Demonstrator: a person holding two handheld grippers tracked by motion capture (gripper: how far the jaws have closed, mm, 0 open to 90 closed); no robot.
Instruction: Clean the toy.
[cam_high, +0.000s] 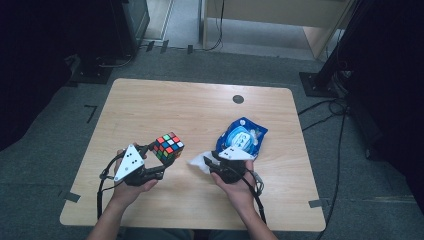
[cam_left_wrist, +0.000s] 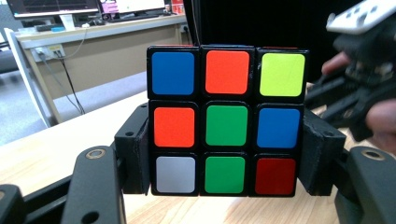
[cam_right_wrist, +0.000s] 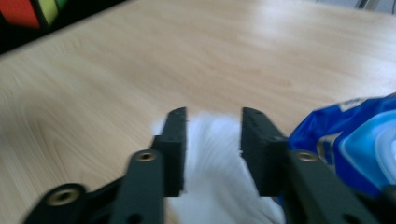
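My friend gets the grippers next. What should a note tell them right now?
Left gripper: shut on the cube, held off the table.
Right gripper: open, fingers on either side of the white wipe on the table, beside the blue pack.
Done: cube picked up, a wipe is out of the pack.
Left, probably: grip the wipe and clean the cube.

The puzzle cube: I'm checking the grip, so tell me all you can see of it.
The puzzle cube is a scrambled three-by-three of black plastic with glossy coloured stickers; the face toward the left gripper view has a green centre. The left tool clamps its lower sides between black pads. It sits level, bottom edge at the wooden table.
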